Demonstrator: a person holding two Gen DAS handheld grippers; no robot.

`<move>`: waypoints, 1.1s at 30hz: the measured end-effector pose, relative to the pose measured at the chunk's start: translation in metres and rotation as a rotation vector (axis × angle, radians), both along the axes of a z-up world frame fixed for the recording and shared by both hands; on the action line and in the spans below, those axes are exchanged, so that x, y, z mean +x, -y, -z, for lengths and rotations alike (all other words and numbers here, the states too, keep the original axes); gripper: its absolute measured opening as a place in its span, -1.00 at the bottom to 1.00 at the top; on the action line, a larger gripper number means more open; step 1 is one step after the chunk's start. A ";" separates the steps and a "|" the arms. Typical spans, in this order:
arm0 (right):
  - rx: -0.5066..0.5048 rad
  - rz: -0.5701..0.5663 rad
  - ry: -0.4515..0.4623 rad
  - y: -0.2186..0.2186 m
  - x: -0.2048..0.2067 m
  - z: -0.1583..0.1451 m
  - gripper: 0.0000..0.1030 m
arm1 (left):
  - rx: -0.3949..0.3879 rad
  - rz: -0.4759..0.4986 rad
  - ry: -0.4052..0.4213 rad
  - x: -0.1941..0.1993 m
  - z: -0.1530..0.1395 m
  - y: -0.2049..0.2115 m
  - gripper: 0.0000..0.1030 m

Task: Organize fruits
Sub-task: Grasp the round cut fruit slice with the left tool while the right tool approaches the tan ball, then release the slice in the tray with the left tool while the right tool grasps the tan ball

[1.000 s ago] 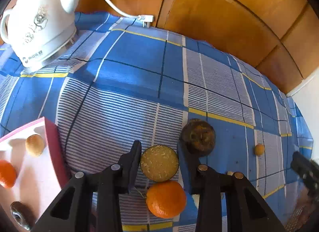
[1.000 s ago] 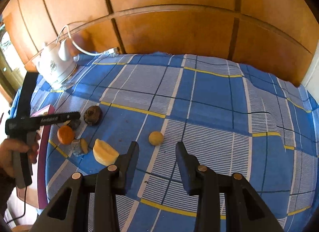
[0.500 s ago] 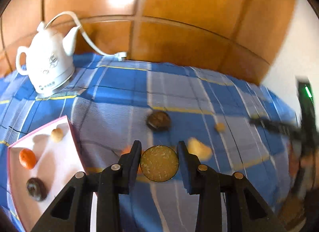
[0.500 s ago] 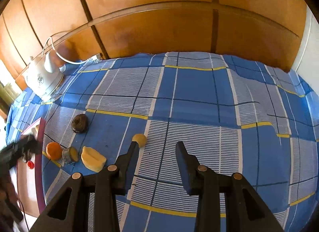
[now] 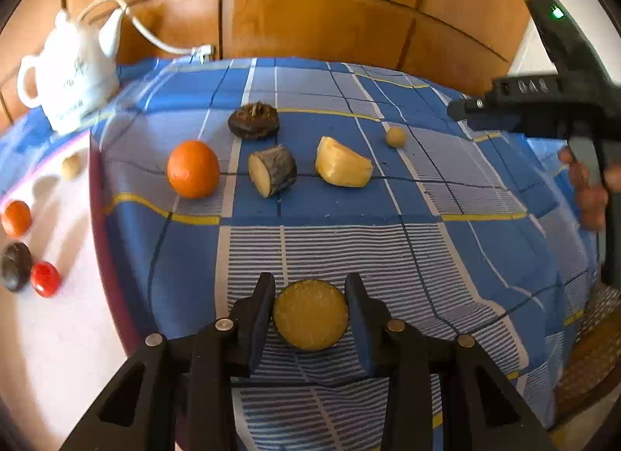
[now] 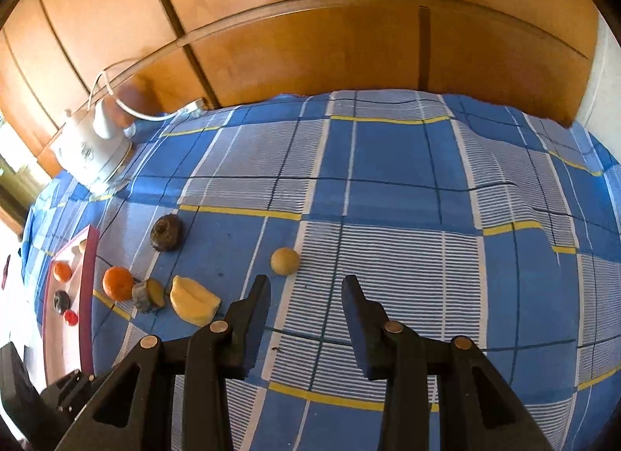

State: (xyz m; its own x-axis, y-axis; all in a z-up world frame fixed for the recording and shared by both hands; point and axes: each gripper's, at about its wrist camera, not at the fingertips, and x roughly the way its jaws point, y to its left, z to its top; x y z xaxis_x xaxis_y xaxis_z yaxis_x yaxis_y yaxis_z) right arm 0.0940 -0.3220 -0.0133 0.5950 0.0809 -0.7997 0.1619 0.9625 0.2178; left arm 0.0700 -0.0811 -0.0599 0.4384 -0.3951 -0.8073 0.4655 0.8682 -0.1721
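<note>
The orange point(image 5: 193, 169) lay on the counter point(image 5: 388, 257). Just right of the orange lay the cut root piece point(image 5: 273, 170), further right the wedge point(image 5: 341, 167) and the small ball point(image 5: 396, 137). Behind the orange stood the kettle point(image 5: 70, 74); left of the orange lay the tray point(image 5: 70, 334).

a home room: a blue checked cloth point(image 6: 388, 163) on a table, white electric kettle point(image 5: 70, 74), wooden cupboard doors point(image 6: 310, 51) behind.
</note>
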 end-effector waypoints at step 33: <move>0.002 -0.028 -0.062 -0.037 0.039 0.012 -0.17 | -0.002 0.023 0.076 -0.010 0.010 -0.001 -0.30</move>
